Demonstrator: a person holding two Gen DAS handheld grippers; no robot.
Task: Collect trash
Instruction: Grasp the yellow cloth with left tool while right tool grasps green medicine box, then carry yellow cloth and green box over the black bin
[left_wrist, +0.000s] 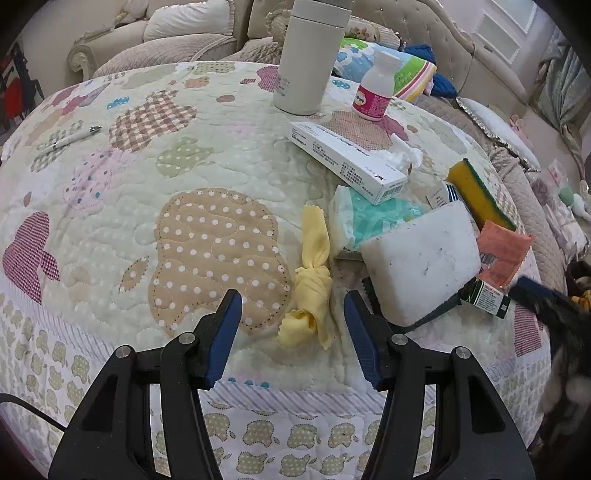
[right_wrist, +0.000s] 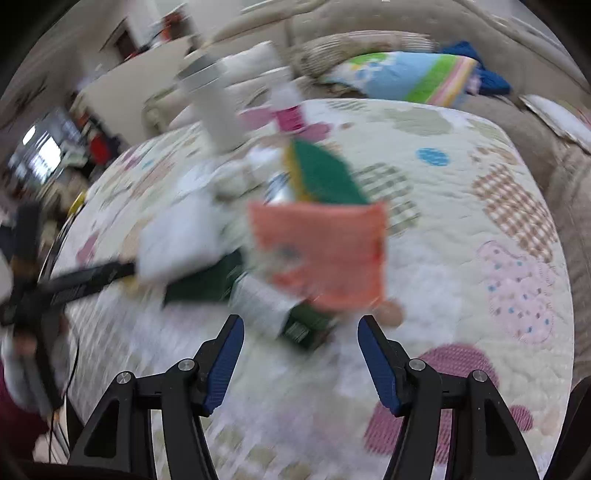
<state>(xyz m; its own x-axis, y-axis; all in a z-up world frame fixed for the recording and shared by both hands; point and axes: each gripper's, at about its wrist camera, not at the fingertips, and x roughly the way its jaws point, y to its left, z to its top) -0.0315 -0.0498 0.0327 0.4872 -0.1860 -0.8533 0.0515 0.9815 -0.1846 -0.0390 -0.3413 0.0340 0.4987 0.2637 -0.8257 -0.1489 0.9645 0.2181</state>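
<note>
Broad bare stretch of quilted table (left_wrist: 110, 206) on the left, only a pen (left_wrist: 72, 138) far off, right side crowded by white sponge (left_wrist: 421, 258), tissue pack (left_wrist: 365, 218), long box (left_wrist: 347, 158), tall flask (left_wrist: 310, 55) and pill bottle (left_wrist: 376, 88) behind, yellow cloth (left_wrist: 312, 280) just ahead of the left tongs (left_wrist: 293, 310)

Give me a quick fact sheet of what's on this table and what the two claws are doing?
surface: quilted cover
left gripper: open, yellow cloth just ahead
right gripper: open, empty, near orange packet
pile: white sponge, long white box, yellow-green sponge
upright: flask, pill bottle
apart: pen
right view: blurred
</note>
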